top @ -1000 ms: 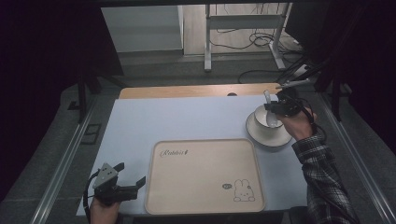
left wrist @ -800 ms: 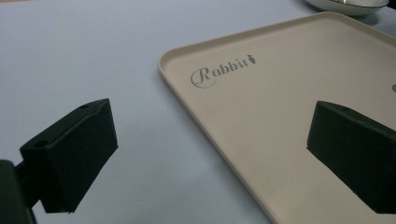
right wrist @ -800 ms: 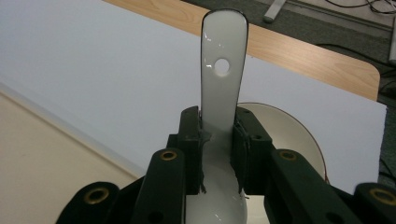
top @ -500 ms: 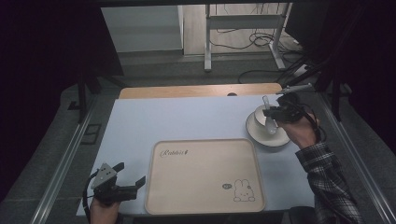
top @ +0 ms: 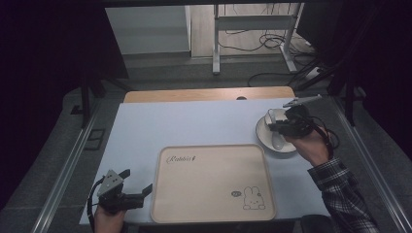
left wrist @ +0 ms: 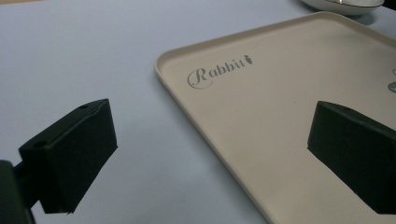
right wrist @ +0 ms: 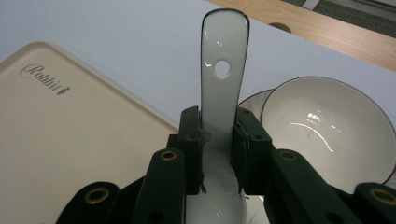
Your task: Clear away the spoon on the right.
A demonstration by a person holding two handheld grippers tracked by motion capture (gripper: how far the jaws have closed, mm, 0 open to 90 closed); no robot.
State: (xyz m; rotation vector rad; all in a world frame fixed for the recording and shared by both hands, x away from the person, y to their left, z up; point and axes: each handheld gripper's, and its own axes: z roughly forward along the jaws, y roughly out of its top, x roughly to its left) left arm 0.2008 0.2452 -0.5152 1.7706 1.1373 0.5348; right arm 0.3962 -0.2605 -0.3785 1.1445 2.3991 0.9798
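Right gripper [right wrist: 218, 154], right gripper view: jaws clamped on a white ceramic soup spoon [right wrist: 223, 79], pads pressing its handle just above the scoop. Handle stands up past the jaws, round hole near its end. Below and to the right sits a white bowl [right wrist: 327, 126] with a thin dark rim, on a white plate [right wrist: 252, 100] whose edge shows behind it.

High view: right gripper [top: 286, 127] with the spoon [top: 276, 138] over the bowl [top: 267, 136] at the table's right side, just past the tray's far right corner.

Tray [top: 209, 194]: beige, rectangular, rounded corners, on the pale blue tabletop [top: 184, 126]. Script lettering "Rabbit" [left wrist: 217, 72] with a small carrot mark near its far left corner; rabbit drawing [top: 253, 199] near the near right corner. Nothing lies on the tray.

Left gripper [left wrist: 210, 154], left gripper view: jaws wide apart, nothing between them, straddling the tray's near left edge. High view: left gripper [top: 131, 191] low at the table's near left.
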